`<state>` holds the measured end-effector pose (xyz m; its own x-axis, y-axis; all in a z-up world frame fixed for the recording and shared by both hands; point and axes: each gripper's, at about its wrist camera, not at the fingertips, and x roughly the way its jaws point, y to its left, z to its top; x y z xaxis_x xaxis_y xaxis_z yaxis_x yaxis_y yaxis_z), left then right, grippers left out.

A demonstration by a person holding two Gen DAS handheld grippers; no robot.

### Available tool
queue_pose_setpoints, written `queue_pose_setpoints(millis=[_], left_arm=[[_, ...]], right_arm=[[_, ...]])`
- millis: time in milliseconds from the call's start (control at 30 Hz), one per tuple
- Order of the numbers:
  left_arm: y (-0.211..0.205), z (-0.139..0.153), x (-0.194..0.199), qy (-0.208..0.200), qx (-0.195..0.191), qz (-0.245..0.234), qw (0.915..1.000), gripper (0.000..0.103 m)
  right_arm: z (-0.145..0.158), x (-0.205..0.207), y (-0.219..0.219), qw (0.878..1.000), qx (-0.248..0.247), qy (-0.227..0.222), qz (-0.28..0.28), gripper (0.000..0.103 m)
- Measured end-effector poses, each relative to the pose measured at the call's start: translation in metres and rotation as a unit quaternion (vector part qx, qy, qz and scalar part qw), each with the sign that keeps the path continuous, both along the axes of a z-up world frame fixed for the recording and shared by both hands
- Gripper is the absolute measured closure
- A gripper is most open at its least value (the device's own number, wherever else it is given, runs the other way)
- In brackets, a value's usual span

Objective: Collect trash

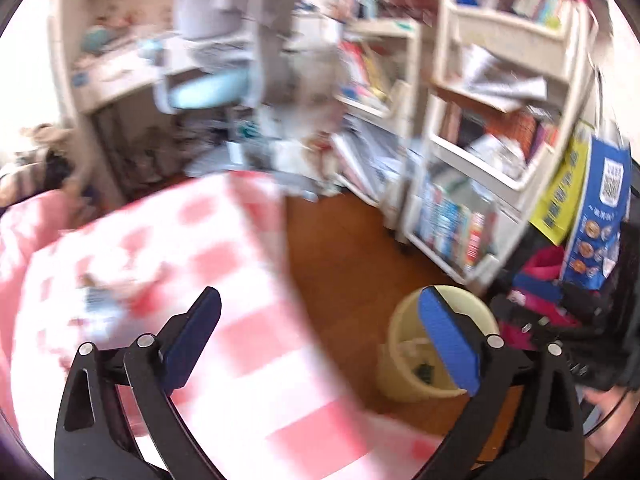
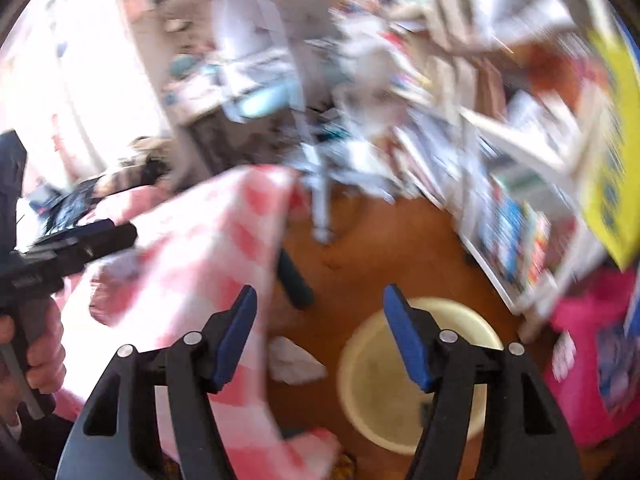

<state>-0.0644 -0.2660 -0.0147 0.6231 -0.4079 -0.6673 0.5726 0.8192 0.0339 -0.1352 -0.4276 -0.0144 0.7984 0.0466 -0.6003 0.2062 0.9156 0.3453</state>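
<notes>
Pink-and-white checked bedding (image 1: 224, 280) is filling the left half of both wrist views, its edge hanging over a brown wood floor (image 1: 340, 248). Pics are motion-blurred.

The left gripper (image 1: 320, 344) is pointing down w/ its blue-padded fingers (image 1: 448, 340) spread as wide as they go, nothing between them; one finger is hanging over the bedding, the other is overlapping the rim of a cream wastebasket (image 1: 404, 332) on the floor just beside the bed's edge. Dark scraps and something pale are lying at the basket's bottom; what they are can't be told.

The right gripper (image 2: 320, 336) is also standing open, jaws partly spread & empty, aimed down at the floor between the bed's edge and the basket (image 2: 360, 380). A crumpled white tissue (image 2: 294, 362) is lying on the floor, close against the bedding's edge and just left of the basket, below and between the right fingertips, not touched by them.

At the right view's left edge a hand (image 2: 40, 352) is gripping the left tool's black handle.

Behind: white shelving (image 1: 496, 152) crammed w/ books & papers, a light-blue desk chair (image 1: 208, 92), a pink bag (image 2: 588, 364) by the shelf's foot.
</notes>
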Motion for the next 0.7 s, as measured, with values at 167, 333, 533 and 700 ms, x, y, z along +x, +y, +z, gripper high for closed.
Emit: queue_pose_setpoints(millis=[167,333,533,700], left_arm=[[0.099,0.035,0.011,-0.037,-0.015,0.089,0.9952,0.007],[0.195,0.033,0.041,-0.019,-0.057,0.212,0.9754,0.007],[0.29,0.035,0.069,0.03,-0.098,0.325,0.9402,0.007],[0.333,0.054,0.059,0.014,-0.124,0.331,0.9351,0.007]], right_arm=[[0.064,0.029,0.071,0.995,-0.045,-0.049,0.07,0.031],[0.106,0.052,0.138,0.988,-0.079,-0.076,0.11,0.02],[0.085,0.077,0.186,0.99,-0.048,-0.053,0.12,0.02],[0.085,0.086,0.214,0.982,-0.118,-0.055,0.135,0.02]])
